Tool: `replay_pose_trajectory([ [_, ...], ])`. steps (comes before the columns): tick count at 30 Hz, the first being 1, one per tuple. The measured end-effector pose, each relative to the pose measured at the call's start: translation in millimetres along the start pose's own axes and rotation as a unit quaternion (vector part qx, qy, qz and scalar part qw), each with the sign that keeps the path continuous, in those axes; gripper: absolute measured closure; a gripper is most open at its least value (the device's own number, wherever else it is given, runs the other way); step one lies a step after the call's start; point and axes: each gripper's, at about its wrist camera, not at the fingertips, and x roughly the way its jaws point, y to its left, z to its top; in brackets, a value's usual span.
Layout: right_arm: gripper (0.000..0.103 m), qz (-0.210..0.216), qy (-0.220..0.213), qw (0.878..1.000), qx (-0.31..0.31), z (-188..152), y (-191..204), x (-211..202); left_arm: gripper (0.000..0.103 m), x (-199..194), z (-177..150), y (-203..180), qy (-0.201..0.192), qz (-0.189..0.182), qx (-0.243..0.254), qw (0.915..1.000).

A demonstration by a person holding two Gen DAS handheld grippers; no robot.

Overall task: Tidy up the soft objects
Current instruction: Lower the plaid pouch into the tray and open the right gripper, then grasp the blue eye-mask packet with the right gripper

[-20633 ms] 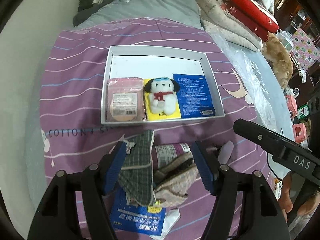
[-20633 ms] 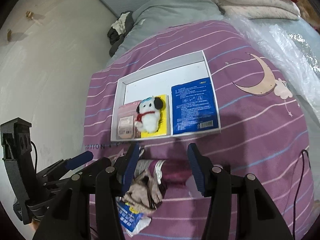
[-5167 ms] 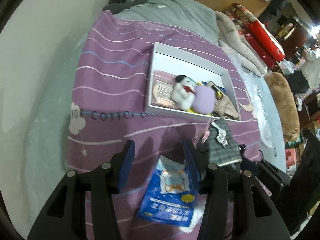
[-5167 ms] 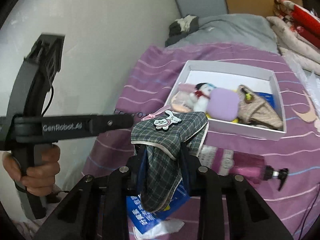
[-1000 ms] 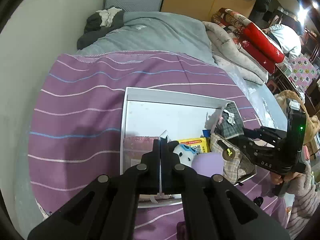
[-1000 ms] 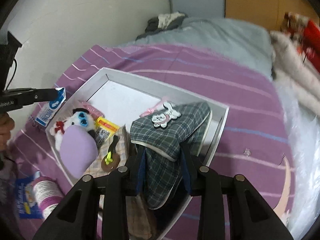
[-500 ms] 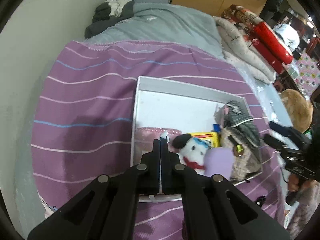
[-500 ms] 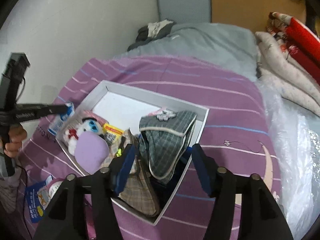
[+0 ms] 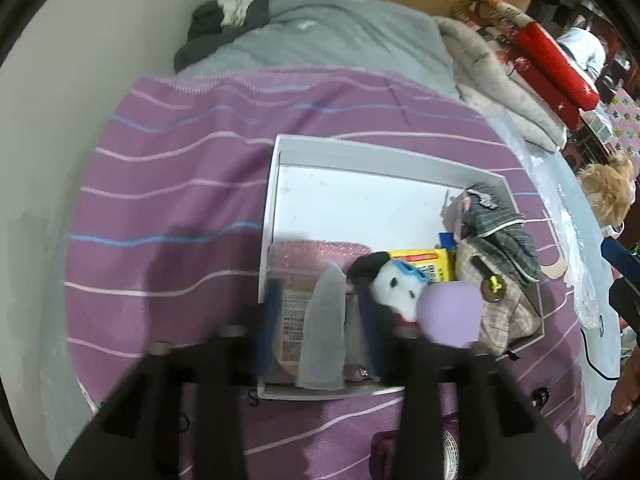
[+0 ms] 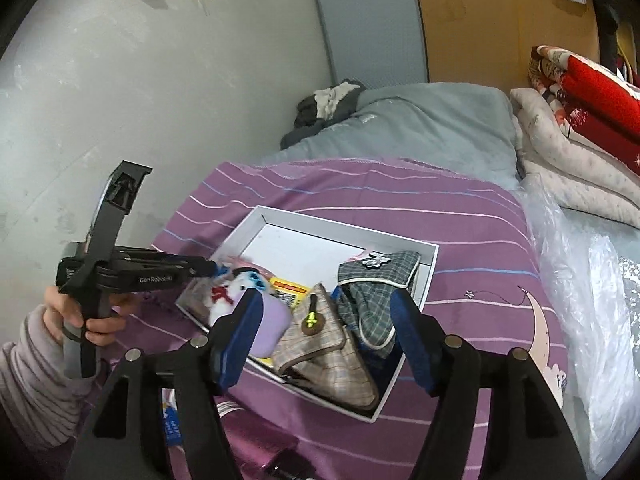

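right gripper (image 10: pixel 326 332): nearest to me, jaws apart with nothing between them, just been opening; it hangs above the near corner of the box.
green plaid pouch (image 10: pixel 374 298): let go, lying just ahead of the right gripper's fingers, draped against the right wall of the box.
beige plaid pouch (image 10: pixel 326 354): directly under the right gripper, flat in the near corner.
left gripper (image 9: pixel 318 322): jaws part open, just been opening; a pale packet (image 9: pixel 324 330) stands between the pads, and i can't tell if they press on it.
plush dog (image 9: pixel 394 284): just right of the left gripper, next to a lilac pad (image 9: pixel 450 314).
white box (image 9: pixel 360 156): beyond both tools, far half bare, on the purple striped blanket (image 9: pixel 180 184).
step: dropping items into the box, i'd say.
next: looks like the leftover blue packet (image 10: pixel 172 422) and bottle (image 10: pixel 256 446) low beside the right gripper want picking up; the bare far half has the room.
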Motion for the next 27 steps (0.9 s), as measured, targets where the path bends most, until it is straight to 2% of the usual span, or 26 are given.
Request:
replay_pose_trajectory([
  [8, 0.03, 0.0, 0.01, 1.0, 0.017, -17.6, 16.0, -14.6, 0.053, -34.8, -17.1, -12.9, -0.043, 0.038, 0.025, 0.9981],
  [16, 0.029, -0.01, 0.027, 0.999, 0.018, -42.3, 43.5, -37.9, 0.053, -72.3, -50.6, -15.6, -0.054, 0.024, 0.042, 0.9974],
  [21, 0.029, -0.006, 0.027, 1.0, 0.011, -51.4, 62.3, -58.8, 0.053, -91.1, -68.9, -9.4, -0.058, 0.015, 0.033, 0.9976],
  [27, 0.029, -0.052, 0.01, 0.999, 0.007, -52.3, 77.4, -83.2, 0.053, -107.6, -80.7, -9.3, -0.063, 0.019, 0.03, 0.9974],
])
